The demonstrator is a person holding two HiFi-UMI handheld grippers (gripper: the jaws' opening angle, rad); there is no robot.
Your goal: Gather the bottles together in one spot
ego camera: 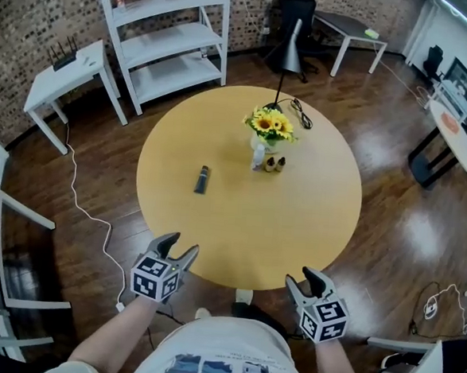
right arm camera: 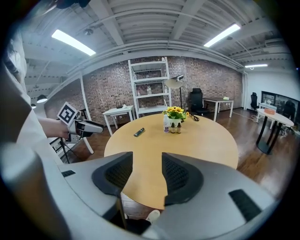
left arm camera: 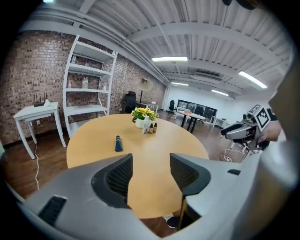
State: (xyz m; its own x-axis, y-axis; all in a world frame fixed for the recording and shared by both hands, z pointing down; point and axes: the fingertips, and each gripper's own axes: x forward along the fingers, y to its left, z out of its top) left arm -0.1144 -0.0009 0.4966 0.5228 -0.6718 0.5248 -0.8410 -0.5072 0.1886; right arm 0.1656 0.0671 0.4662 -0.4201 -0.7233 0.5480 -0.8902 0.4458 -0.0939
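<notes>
A dark bottle lies on its side, left of the middle of the round yellow table. Farther back, two small brown bottles and a clear bottle stand together in front of a vase of yellow flowers. My left gripper is open and empty, just short of the table's near edge. My right gripper is open and empty too, at the near edge to the right.
A black cable lies on the table behind the vase, beside a floor lamp. A white shelf unit and a small white table stand at the back left. A white cord trails over the wooden floor.
</notes>
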